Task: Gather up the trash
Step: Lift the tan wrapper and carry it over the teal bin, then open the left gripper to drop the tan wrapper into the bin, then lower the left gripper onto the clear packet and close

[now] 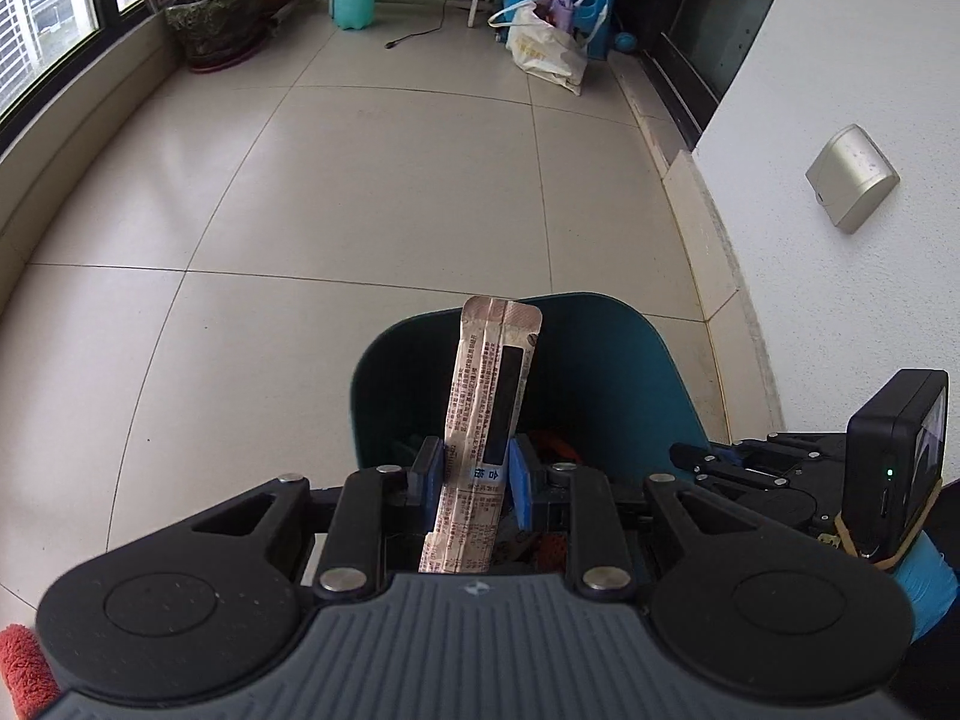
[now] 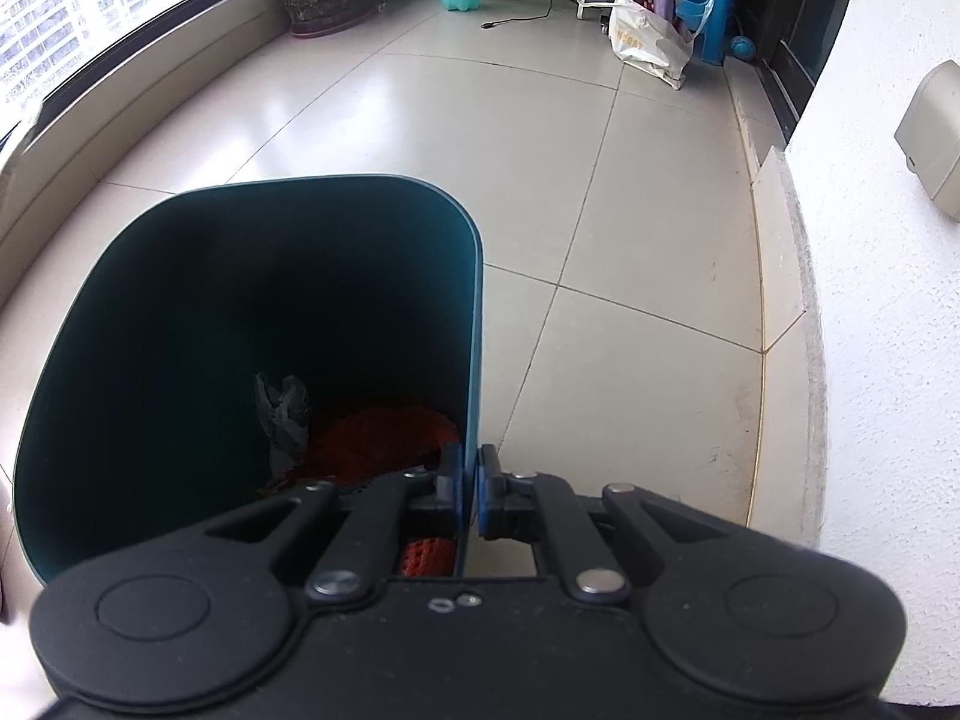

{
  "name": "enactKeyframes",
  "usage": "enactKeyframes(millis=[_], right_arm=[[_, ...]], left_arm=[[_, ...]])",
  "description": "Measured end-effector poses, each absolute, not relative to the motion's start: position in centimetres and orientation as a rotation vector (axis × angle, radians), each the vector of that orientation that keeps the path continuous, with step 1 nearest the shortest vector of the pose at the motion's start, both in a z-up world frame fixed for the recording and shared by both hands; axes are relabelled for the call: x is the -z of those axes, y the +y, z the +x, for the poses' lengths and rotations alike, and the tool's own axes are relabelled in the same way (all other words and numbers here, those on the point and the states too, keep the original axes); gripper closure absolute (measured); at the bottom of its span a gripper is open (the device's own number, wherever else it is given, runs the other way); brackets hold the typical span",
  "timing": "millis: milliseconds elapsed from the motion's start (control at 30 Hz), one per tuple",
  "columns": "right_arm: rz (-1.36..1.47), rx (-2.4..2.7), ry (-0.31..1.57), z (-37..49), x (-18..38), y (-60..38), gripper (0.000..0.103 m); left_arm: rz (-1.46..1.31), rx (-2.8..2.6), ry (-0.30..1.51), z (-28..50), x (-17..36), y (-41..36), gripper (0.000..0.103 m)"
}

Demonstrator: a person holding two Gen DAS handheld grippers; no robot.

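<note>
Trash already lies in your bin (image 2: 252,312): red netting (image 2: 384,432) and a crumpled grey scrap (image 2: 282,414). Your left gripper (image 1: 474,468) pinches a long printed wrapper (image 1: 489,396) upright above the bin, not yet dropped; its small print is too fine to read. Your right gripper (image 2: 471,480) is clamped on the bin's right wall. Far right, lettering on the shopping bag (image 2: 648,42) is unclear.

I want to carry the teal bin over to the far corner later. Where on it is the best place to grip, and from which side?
Grip the rim wall of the teal bin from above, one finger inside and one outside. The wall is thin, upright and open-topped, so a narrow pinch probably fits. The right gripper already clamps it this way on the bin's right side.
</note>
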State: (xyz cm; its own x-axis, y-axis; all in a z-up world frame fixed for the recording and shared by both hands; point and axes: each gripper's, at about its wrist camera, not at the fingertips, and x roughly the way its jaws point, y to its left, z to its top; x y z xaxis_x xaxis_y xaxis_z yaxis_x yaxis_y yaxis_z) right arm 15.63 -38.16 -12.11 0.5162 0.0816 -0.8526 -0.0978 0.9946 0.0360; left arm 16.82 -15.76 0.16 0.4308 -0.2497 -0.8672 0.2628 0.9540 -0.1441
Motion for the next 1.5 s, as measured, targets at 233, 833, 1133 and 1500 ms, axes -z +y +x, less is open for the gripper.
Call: enactKeyframes(millis=[233,833,1133,1500], right_arm=[[-0.004,-0.119,1.019,15.5,12.1,-38.5,0.098],[0.029,-0.151,1.013,15.5,12.2,-39.5,0.097],[0.034,-0.15,1.016,15.5,12.2,-39.6,0.097],[0.029,-0.136,1.022,15.6,12.3,-39.2,0.097]], left_arm=[[0.054,0.319,1.181,19.4,5.0,-20.5,0.081],[0.149,0.258,1.363,23.2,16.2,-24.3,0.08],[0.063,0.294,1.373,23.0,16.2,-23.3,0.079],[0.021,0.371,1.248,20.7,11.8,-21.1,0.041]])
